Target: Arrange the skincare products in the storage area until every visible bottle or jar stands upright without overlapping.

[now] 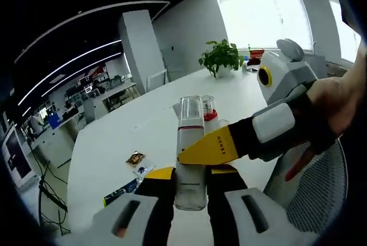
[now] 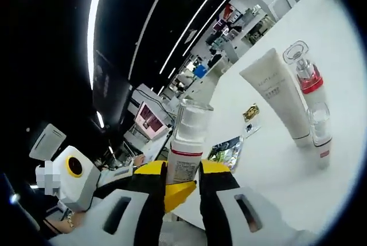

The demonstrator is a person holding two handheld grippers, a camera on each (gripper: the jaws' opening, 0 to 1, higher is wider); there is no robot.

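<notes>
A white bottle [image 1: 189, 138] with a clear cap and a red band is held upright in the air. My left gripper [image 1: 192, 172] is shut on its lower body. My right gripper [image 1: 200, 153] reaches in from the right, held by a person's hand, one yellow jaw lying across the bottle's front. In the right gripper view the same bottle [image 2: 186, 145] stands between the jaws of my right gripper [image 2: 183, 171], which press its sides. On the white table [image 2: 275, 171] stand a white tube [image 2: 278, 94], a red-banded pump bottle [image 2: 307, 74] and a small clear bottle [image 2: 320, 128], all upright.
Foil sachets [image 1: 136, 159] lie on the table [image 1: 114, 137] to the left of the held bottle, and are also seen as sachets [image 2: 226, 151] in the right gripper view. A potted plant [image 1: 221, 57] stands at the far end. A mesh chair back [image 1: 321, 194] is at lower right.
</notes>
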